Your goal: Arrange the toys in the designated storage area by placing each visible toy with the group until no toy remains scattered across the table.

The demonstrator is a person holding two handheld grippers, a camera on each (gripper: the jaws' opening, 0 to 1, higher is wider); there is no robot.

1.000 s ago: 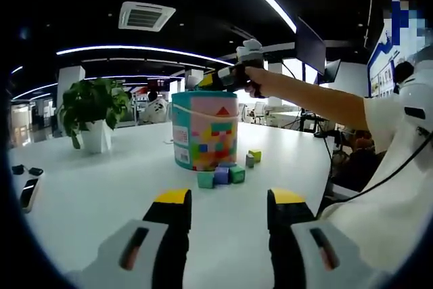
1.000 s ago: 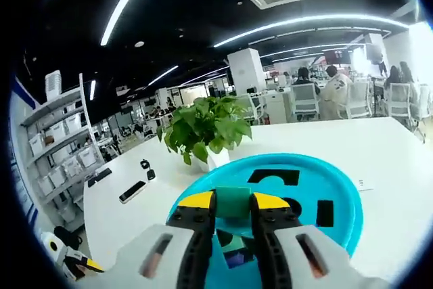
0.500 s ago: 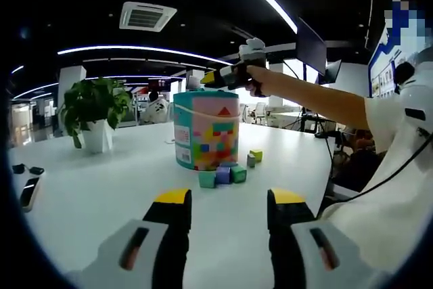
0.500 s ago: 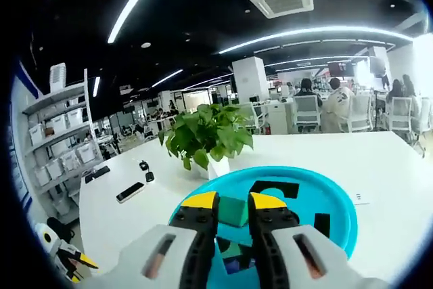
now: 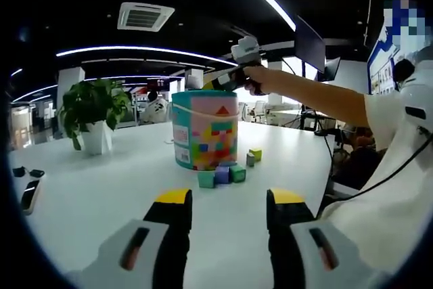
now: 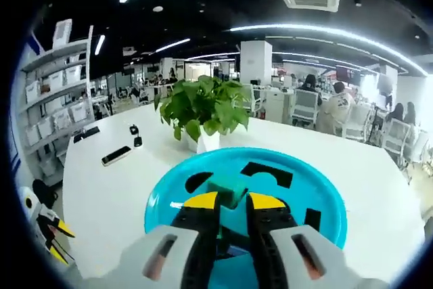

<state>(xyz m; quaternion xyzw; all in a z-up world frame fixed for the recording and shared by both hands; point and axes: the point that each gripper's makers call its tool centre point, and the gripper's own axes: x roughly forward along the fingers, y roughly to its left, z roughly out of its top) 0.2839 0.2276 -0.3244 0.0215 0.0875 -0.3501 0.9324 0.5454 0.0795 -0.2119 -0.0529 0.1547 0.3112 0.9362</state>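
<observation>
5 blocks (image 5: 221, 174) beside 1 bucket (image 5: 205, 130); 1 plant (image 5: 93, 109).

bucket (image 6: 250, 187) interior: mostly hidden by lid | green block (image 6: 226, 189): lower part behind right tongs (image 6: 226, 202)

Bright ceiling strips, fisheye-warped edges

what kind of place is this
Most likely an open-plan office: a long white table, desks with people seated in office chairs, shelves of boxes and a ceiling air-con vent.
</observation>
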